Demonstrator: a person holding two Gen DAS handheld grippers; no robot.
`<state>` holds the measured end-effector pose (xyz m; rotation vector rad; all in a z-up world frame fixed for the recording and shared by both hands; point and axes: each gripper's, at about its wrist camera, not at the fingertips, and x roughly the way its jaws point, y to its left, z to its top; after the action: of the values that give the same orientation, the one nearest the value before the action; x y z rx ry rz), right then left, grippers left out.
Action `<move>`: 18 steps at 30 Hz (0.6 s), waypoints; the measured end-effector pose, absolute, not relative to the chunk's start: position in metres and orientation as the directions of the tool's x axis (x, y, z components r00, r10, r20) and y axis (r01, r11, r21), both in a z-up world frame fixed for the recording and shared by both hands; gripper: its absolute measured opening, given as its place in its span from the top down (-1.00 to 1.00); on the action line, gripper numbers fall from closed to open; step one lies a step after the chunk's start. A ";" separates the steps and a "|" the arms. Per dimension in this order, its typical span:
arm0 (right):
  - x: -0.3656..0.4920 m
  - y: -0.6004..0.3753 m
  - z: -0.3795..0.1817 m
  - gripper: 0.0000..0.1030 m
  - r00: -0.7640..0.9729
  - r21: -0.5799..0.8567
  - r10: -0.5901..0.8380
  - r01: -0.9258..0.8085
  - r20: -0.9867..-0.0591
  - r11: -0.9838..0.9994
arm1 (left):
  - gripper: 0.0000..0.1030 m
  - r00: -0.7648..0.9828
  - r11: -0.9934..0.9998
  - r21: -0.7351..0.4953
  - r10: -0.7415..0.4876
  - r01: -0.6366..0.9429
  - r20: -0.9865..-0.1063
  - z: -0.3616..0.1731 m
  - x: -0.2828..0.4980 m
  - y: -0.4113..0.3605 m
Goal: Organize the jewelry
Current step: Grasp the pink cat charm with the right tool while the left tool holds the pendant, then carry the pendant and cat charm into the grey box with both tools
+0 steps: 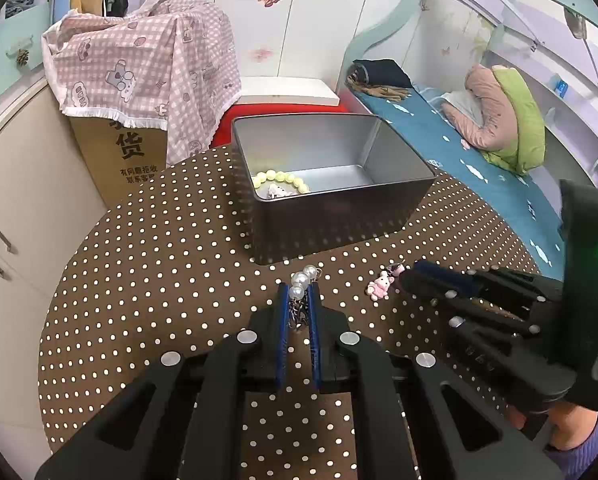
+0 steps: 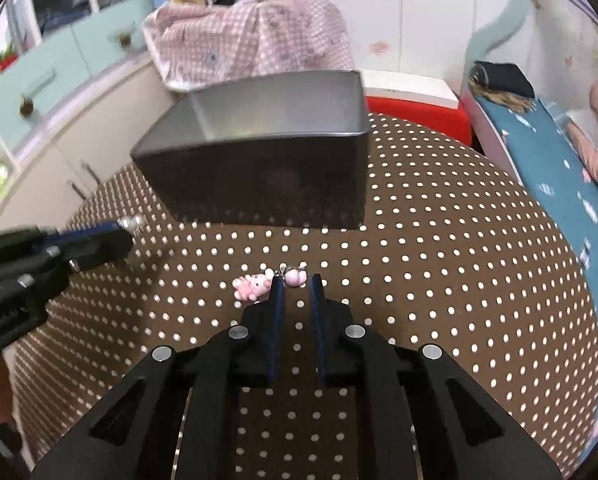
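Observation:
My left gripper (image 1: 299,294) is shut on a white pearl piece with a dark chain (image 1: 302,280), just in front of the grey metal box (image 1: 403,208). The box holds a pale green bead bracelet (image 1: 283,178) and a small white charm (image 1: 277,191). A pink charm keychain (image 1: 380,285) lies on the dotted brown table. In the right wrist view my right gripper (image 2: 296,285) is open, its fingertips right at the pink charm (image 2: 253,286). The left gripper (image 2: 111,240) shows at the left there, and the box (image 2: 259,176) stands beyond.
A cardboard box under a pink checked cloth (image 1: 147,68) stands behind the table at left. A red and white stool (image 1: 287,98) is behind the metal box. A bed with a blue sheet (image 1: 459,148) runs along the right. Cabinets (image 1: 15,208) are at left.

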<state>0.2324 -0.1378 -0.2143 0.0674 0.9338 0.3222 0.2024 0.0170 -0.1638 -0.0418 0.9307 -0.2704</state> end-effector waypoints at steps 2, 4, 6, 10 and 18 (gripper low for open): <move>0.234 -0.138 -0.213 0.68 0.558 0.197 0.289 -0.221 -0.778 0.955 | 0.85 0.565 0.966 -0.154 -0.247 0.208 -0.787 -0.163 0.203 0.017; 0.237 -0.134 -0.214 0.68 0.556 0.190 0.284 -0.221 -0.781 0.957 | 0.85 0.566 0.966 -0.157 -0.249 0.207 -0.786 -0.162 0.203 0.017; 0.240 -0.130 -0.217 0.68 0.549 0.190 0.287 -0.228 -0.785 0.955 | 0.85 0.566 0.965 -0.155 -0.250 0.211 -0.785 -0.162 0.204 0.019; 0.246 -0.125 -0.220 0.68 0.546 0.193 0.292 -0.233 -0.785 0.953 | 0.85 0.566 0.965 -0.156 -0.251 0.211 -0.786 -0.162 0.205 0.018; 0.247 -0.132 -0.217 0.77 0.539 0.225 0.324 -0.243 -0.778 0.944 | 0.85 0.558 0.958 -0.172 -0.274 0.230 -0.783 -0.160 0.209 0.019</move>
<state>0.2471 -0.1325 -0.2171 0.0935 0.9437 0.3377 0.2090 0.0190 -0.1599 -0.0516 0.9324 -0.2976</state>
